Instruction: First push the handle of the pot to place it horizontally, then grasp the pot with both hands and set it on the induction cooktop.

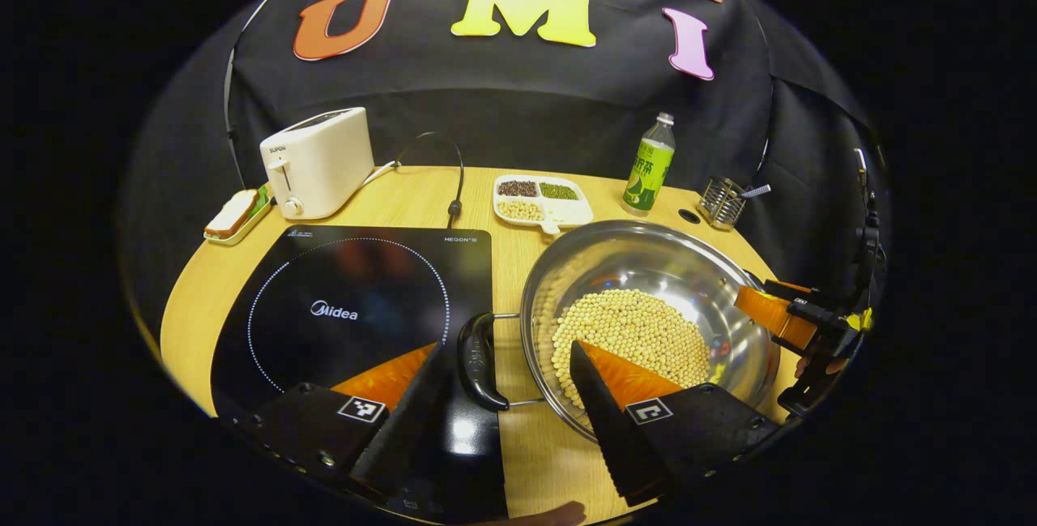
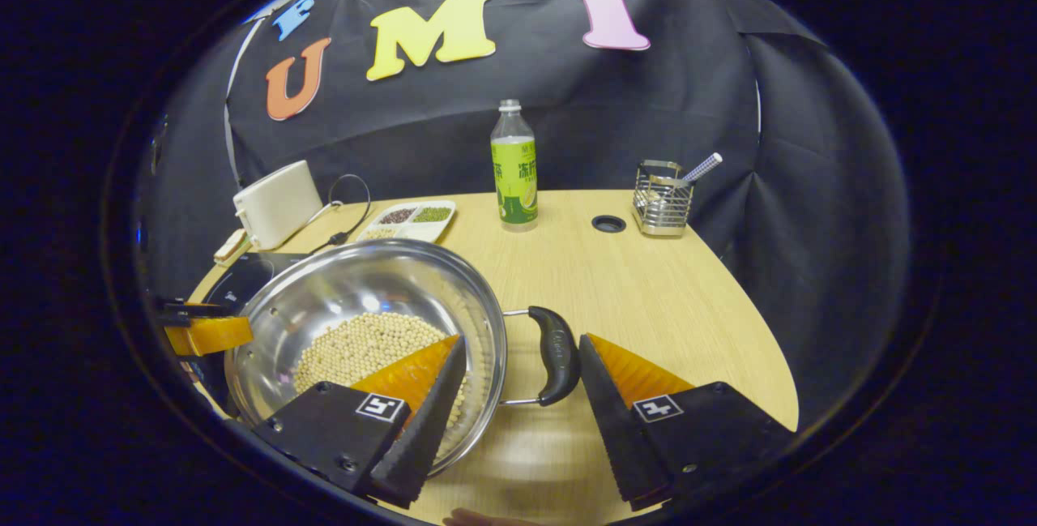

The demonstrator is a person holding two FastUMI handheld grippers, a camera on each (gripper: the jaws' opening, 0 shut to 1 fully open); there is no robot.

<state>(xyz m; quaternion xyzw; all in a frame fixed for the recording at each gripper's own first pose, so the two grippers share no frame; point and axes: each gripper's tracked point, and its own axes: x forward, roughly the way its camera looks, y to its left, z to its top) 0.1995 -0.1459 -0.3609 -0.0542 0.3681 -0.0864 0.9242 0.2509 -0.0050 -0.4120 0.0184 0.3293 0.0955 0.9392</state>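
A steel pot (image 1: 648,258) holding soybeans (image 1: 632,331) stands on the wooden table, right of the black induction cooktop (image 1: 348,315). Its black left handle (image 1: 478,360) reaches over the cooktop's right edge. My left gripper (image 1: 508,345) is open and straddles that handle, with one finger over the cooktop and the other over the pot's rim. In the right gripper view, the pot (image 2: 364,283) lies at the lower left and its right handle (image 2: 555,354) sits between the fingers of my open right gripper (image 2: 522,339). Neither gripper presses on a handle. The right gripper (image 1: 790,319) also shows beyond the pot.
Along the back stand a white toaster (image 1: 320,161), a small tray with bread (image 1: 235,214), a divided dish of beans (image 1: 541,200), a green bottle (image 1: 648,165) and a wire holder (image 1: 721,202). A black cable (image 1: 454,177) runs to the cooktop. A round hole (image 2: 608,223) is in the table.
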